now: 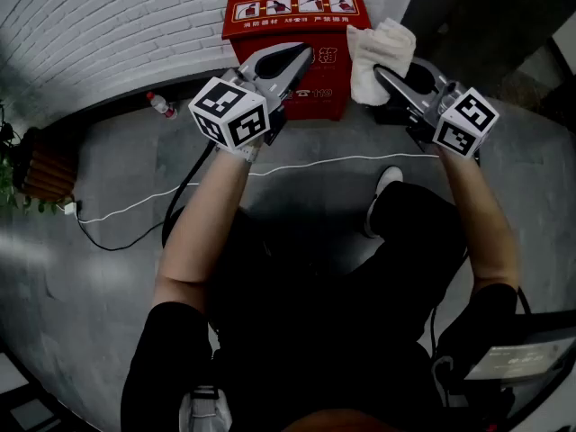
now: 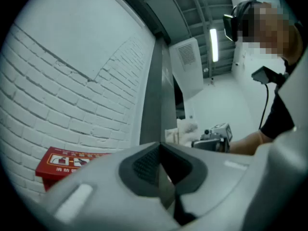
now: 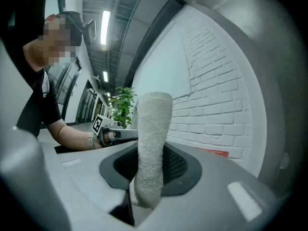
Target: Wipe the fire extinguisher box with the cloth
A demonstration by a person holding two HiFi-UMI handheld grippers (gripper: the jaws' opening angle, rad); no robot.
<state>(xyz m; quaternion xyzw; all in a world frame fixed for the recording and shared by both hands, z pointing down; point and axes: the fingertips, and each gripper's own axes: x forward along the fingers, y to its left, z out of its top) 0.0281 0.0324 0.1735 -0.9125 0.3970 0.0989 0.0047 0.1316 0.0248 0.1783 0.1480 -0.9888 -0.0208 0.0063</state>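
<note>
Head view places the cloth (image 1: 380, 54), clamped in my right fingers (image 1: 398, 83), at the right edge of the fire extinguisher box (image 1: 292, 12), which lies ahead-left; my left fingers (image 1: 281, 63) are closed, empty.

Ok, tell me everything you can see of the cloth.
The cloth is whitish, thick and towel-like, bunched into a fold. The right gripper is clamped on it, and it stands up out of the jaws as a rounded roll. It sits by the upper right corner of the red fire extinguisher box; contact with the box cannot be told.
</note>
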